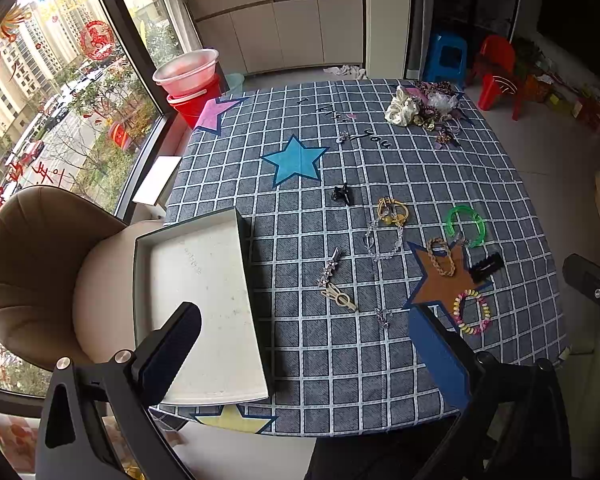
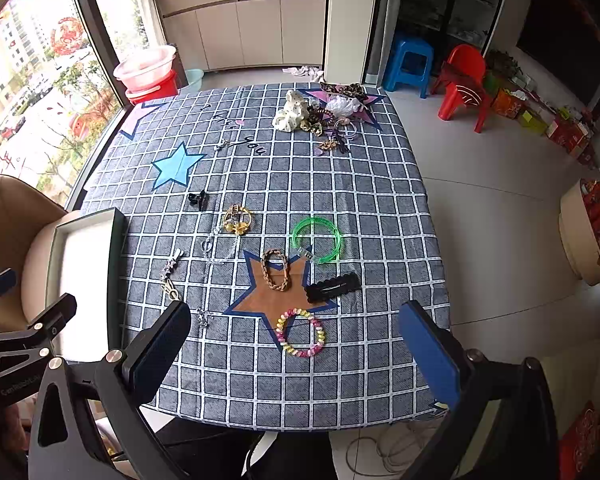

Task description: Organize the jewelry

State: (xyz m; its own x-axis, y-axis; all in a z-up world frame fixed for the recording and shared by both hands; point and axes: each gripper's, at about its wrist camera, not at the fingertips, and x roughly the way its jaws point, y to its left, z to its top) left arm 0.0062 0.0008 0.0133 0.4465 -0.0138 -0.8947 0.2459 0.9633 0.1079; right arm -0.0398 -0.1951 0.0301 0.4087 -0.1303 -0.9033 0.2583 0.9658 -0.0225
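Both claws released, empty: left gripper [image 1: 304,344] over bare checked cloth beside shallow white cardboard tray [image 1: 204,304]; right gripper [image 2: 296,344] above pastel coil bracelet [image 2: 301,333] near table edge

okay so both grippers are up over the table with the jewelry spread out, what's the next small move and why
Probably lower the right gripper onto the pastel coiled hair tie. Both grippers are wide open and empty, that tie lies nearest the right one on the checked tablecloth, and the empty white shallow box waits at the table's left edge under the left gripper.
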